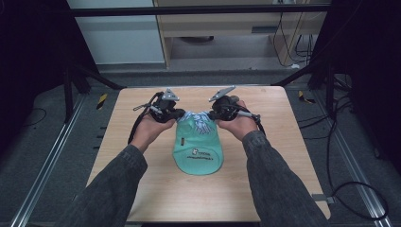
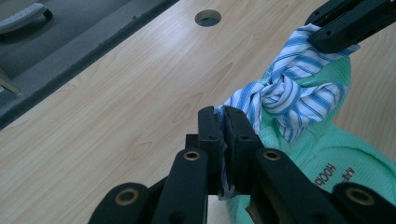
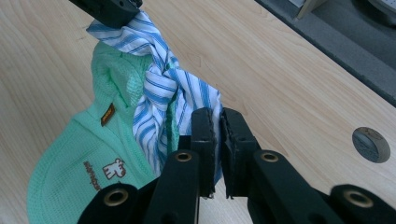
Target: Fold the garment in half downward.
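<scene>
A mint green cap [image 1: 198, 149] lies on the wooden table [image 1: 142, 184], its brim toward the person. Blue-and-white striped ties [image 1: 197, 119] at its far end are wound into a knot [image 2: 280, 93]. My left gripper [image 1: 178, 114] is shut on one end of the striped tie [image 2: 236, 105], at the knot's left. My right gripper [image 1: 211, 114] is shut on the other end of the striped tie [image 3: 205, 100], at the knot's right. The other hand's black jaws show at the top of each gripper view, also pinching striped cloth.
A round cable hole [image 2: 208, 17] is set in the tabletop near its far edge. Grey floor lies beyond the table's far edge [image 2: 70, 60]. Dark frame legs and cables [image 1: 340, 142] stand around the table, with a cabinet [image 1: 227, 28] behind.
</scene>
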`<action>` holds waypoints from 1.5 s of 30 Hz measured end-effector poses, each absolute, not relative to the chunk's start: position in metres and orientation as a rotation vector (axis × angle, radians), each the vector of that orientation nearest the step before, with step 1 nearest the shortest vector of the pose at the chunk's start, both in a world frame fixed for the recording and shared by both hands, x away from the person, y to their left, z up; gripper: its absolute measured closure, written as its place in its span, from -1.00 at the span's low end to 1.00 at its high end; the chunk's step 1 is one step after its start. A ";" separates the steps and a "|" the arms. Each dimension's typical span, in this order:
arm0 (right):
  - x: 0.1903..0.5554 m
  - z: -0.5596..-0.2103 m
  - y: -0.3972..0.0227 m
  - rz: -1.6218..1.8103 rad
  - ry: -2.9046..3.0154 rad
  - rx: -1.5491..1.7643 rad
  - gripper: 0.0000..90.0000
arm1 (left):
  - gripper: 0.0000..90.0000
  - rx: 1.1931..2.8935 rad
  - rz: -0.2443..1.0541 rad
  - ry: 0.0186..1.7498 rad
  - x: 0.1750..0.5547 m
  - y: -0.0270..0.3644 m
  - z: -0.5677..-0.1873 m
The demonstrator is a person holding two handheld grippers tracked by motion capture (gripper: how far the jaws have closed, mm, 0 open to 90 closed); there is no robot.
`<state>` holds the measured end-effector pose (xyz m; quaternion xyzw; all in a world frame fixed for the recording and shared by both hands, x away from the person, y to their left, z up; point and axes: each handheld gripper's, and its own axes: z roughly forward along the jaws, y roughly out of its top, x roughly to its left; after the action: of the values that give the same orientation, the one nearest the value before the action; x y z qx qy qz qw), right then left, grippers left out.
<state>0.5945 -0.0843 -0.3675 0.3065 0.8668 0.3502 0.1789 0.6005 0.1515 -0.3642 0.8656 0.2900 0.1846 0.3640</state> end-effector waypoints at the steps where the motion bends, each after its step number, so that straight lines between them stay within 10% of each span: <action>1: 0.595 -0.367 -0.084 0.990 2.447 0.866 0.87 | 0.92 2.222 0.476 0.750 0.602 0.151 -0.364; 45: 0.542 -0.409 -0.097 0.963 2.410 0.778 0.87 | 0.92 2.250 0.576 0.650 0.541 0.135 -0.392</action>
<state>0.5425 -0.0970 -0.4091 0.2806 0.8688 0.3472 0.2143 0.5411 0.1346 -0.3916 0.8715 0.2516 0.2231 0.3569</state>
